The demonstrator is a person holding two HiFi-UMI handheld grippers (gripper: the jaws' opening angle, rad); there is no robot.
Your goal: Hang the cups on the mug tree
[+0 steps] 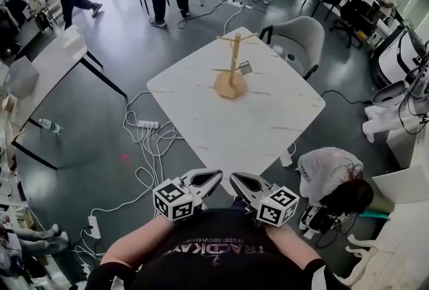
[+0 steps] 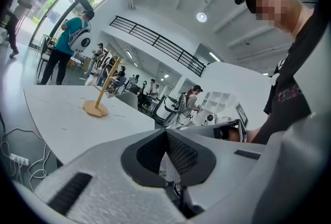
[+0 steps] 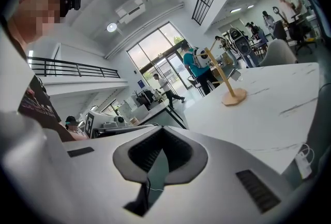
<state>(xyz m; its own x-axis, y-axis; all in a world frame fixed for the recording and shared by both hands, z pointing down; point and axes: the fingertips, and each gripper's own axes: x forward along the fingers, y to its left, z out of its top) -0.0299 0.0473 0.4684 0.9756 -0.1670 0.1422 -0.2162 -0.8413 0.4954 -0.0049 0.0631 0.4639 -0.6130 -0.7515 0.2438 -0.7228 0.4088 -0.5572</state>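
A wooden mug tree stands on the far half of the white marble table, with a small grey tag-like piece by one peg. I see no cups in any view. Both grippers hang close to the person's chest, off the table's near corner. The left gripper and right gripper are shut with nothing between the jaws. The left gripper view has the left gripper in front and the mug tree far off at left. From the right gripper, the mug tree stands at right.
A grey chair stands behind the table. A power strip with cables lies on the floor at left, near a bottle. A person crouches at the right. Another table and standing people are farther off.
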